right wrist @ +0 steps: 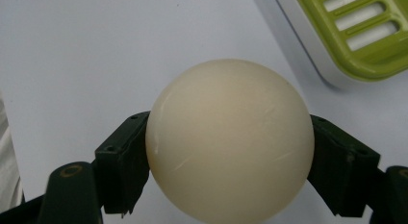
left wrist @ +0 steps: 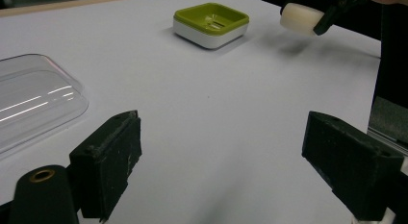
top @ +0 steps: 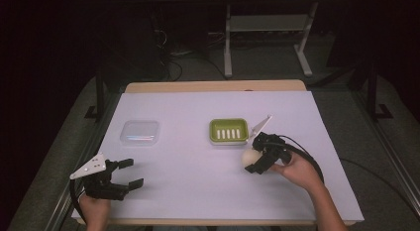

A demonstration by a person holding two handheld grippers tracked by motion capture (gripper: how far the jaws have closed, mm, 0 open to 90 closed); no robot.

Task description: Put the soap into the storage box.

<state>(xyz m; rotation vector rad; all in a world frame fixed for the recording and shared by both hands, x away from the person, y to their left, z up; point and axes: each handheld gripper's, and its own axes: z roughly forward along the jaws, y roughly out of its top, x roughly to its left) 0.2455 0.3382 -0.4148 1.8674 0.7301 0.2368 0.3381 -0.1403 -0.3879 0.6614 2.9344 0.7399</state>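
Right gripper [top: 253, 155] clenched on a cream soap bar [top: 250, 156], jaws pressing its two sides, seen close in the right gripper view as a smooth rounded cream soap bar [right wrist: 230, 140] between the black pads [right wrist: 121, 171]. Held just above the white table cover [top: 198, 181], near the front right corner of the green soap dish [top: 228, 130], apart from it, not touching. Same dish in the right gripper view at upper right, slotted green tray [right wrist: 365, 31] in a white base, just beyond the bar. From the left gripper view, bar [left wrist: 300, 18] lifted clear of the cover with a soft shadow below it, dish [left wrist: 211, 23] to its left and a little nearer the middle of the table.

Left gripper [top: 130, 172] released, jaws spread wide, nothing between them, low over the near left part of the cover; pads [left wrist: 111, 161] well apart in its own view. Clear plastic lid [top: 140, 132] lying flat on the cover ahead of that gripper, well to the left of the dish; its rounded edge [left wrist: 43, 99] just ahead and left of the left jaw, not touching. Open cover between bar and dish, nothing lying in the gap. Beyond the far table edge, dark floor with cables and a grey metal stand [top: 267, 28]
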